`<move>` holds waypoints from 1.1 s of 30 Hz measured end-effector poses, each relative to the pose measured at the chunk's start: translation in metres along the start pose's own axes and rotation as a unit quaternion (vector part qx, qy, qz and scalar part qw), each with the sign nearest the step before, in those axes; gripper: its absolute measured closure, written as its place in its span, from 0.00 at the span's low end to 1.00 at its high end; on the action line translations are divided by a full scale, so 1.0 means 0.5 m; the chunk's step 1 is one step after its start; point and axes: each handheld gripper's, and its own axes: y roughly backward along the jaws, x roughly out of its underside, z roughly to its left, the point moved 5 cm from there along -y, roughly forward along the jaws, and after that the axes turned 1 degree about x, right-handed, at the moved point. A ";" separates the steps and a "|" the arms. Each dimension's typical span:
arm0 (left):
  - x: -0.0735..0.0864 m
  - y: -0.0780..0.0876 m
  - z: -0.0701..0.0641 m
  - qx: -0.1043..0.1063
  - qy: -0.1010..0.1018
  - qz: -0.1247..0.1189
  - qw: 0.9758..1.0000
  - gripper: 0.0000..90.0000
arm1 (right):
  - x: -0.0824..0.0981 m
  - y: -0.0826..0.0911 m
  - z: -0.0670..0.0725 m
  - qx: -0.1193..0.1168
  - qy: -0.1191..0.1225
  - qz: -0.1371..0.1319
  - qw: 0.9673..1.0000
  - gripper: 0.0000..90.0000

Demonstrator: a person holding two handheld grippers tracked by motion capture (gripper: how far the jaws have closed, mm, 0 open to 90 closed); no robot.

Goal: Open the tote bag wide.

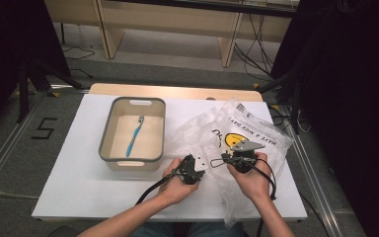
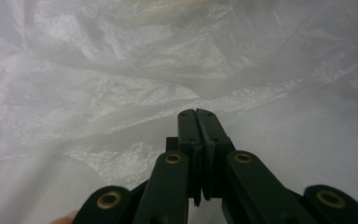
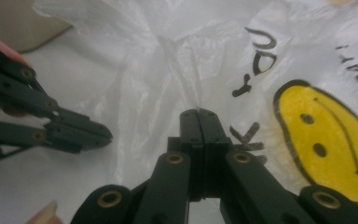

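The bag (image 1: 227, 143) lies crumpled on the right of the white worktop (image 1: 74, 182), right of the bin (image 1: 132, 134). The left claw (image 2: 196, 112) has its jaws together at the bag's near left edge, seemingly pinching film. The right claw (image 3: 199, 112) is clamped on a pulled-up fold of the bag.

Bag (image 1: 237, 133): thin crinkled glossy plastic; bin (image 1: 106, 143): matt plastic.

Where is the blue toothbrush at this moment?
In the high view, the blue toothbrush lies inside the beige bin on the table's left half, left of the plastic bag.
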 end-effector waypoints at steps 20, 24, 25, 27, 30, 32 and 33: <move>0.003 -0.007 0.006 -0.001 -0.005 0.000 1.000 0.99 | -0.103 0.068 -0.056 0.055 -0.033 -0.103 0.993 1.00; 0.003 -0.006 0.006 -0.002 -0.003 0.001 1.000 0.99 | -0.119 0.077 -0.061 0.065 -0.037 -0.123 0.990 1.00; 0.003 -0.006 0.006 -0.002 -0.003 0.001 1.000 0.99 | -0.119 0.077 -0.061 0.065 -0.037 -0.123 0.990 1.00; 0.003 -0.007 0.006 -0.002 -0.003 0.001 1.000 0.99 | -0.127 0.083 -0.063 0.070 -0.039 -0.135 0.988 1.00; 0.003 -0.006 0.006 -0.002 -0.003 0.001 1.000 0.99 | -0.140 0.094 -0.066 0.073 -0.040 -0.149 0.985 1.00; 0.003 -0.006 0.006 -0.002 -0.003 0.001 1.000 0.99 | -0.141 0.093 -0.067 0.073 -0.041 -0.148 0.985 1.00; 0.003 -0.006 0.006 -0.002 -0.004 0.002 1.000 0.99 | -0.140 0.090 -0.066 0.072 -0.040 -0.145 0.986 1.00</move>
